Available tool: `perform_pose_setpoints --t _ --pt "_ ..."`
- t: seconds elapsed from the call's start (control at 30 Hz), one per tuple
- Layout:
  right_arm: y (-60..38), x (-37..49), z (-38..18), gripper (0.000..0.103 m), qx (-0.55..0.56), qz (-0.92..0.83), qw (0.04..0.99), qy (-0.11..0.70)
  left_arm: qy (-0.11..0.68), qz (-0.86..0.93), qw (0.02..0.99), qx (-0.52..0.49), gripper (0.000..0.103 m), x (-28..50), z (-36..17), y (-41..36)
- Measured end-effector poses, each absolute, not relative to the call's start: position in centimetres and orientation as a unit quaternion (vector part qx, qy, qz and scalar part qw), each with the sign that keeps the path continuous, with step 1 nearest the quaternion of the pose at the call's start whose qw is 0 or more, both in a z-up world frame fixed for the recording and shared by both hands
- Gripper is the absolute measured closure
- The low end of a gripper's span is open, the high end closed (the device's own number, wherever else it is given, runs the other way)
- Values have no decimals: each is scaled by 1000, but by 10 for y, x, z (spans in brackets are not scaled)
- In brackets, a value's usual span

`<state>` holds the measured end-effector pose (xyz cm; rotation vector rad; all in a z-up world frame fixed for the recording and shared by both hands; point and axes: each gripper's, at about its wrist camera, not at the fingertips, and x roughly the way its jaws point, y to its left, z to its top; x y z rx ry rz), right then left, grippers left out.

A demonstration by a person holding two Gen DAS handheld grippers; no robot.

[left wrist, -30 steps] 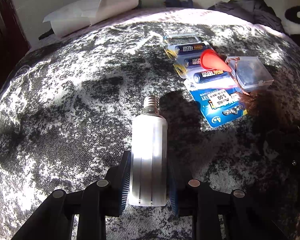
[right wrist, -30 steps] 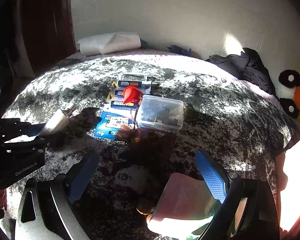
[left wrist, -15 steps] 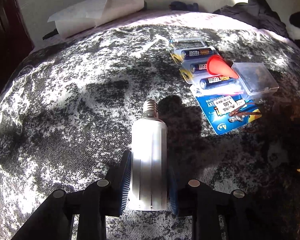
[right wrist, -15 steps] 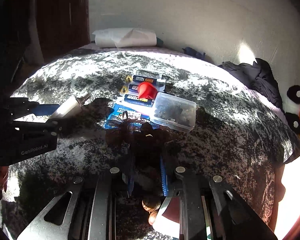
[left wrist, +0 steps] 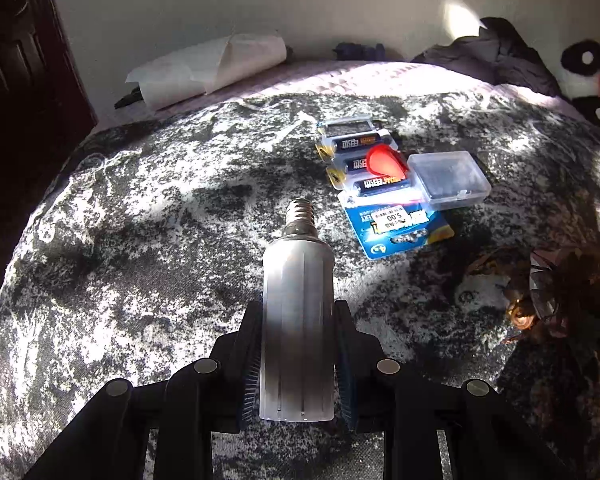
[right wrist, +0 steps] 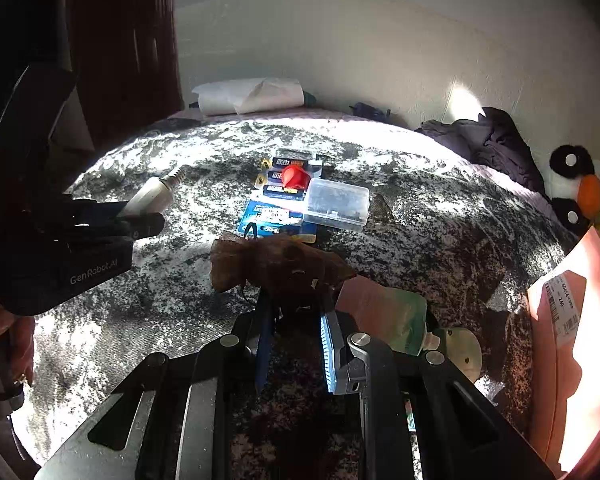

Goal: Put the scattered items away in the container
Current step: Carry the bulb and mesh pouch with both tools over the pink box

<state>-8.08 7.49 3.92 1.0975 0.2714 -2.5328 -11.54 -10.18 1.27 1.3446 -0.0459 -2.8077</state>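
My left gripper is shut on a white LED corn bulb, screw base pointing forward, held above the grey mottled bedspread; it also shows in the right wrist view. My right gripper is shut on a brown organza pouch, lifted off the bed; the pouch also shows in the left wrist view. A blue battery pack with a red cone-shaped piece on it lies beside a clear plastic box.
A pink container stands at the right edge. A green and pink squeeze pouch lies by my right fingers. A white rolled sheet, dark clothes and a penguin plush lie at the back.
My right gripper closed on the brown pouch and has lifted it. My left gripper has raised the bulb and tilted up slightly.
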Motion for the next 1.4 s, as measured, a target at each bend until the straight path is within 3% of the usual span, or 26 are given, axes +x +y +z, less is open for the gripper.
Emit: perform_pose_setpoints --t 0.3,0.77,1.4 --pt "112 -24 93 82 349 -918 181 45 0 -917 4 399 76 -56 51 -75" --pt "215 53 151 82 293 -947 128 5 -57 -939 -73 331 75 12 106 21" --pt "409 87 180 81 246 -966 -45 -64 -119 -914 -248 299 75 4 150 244"
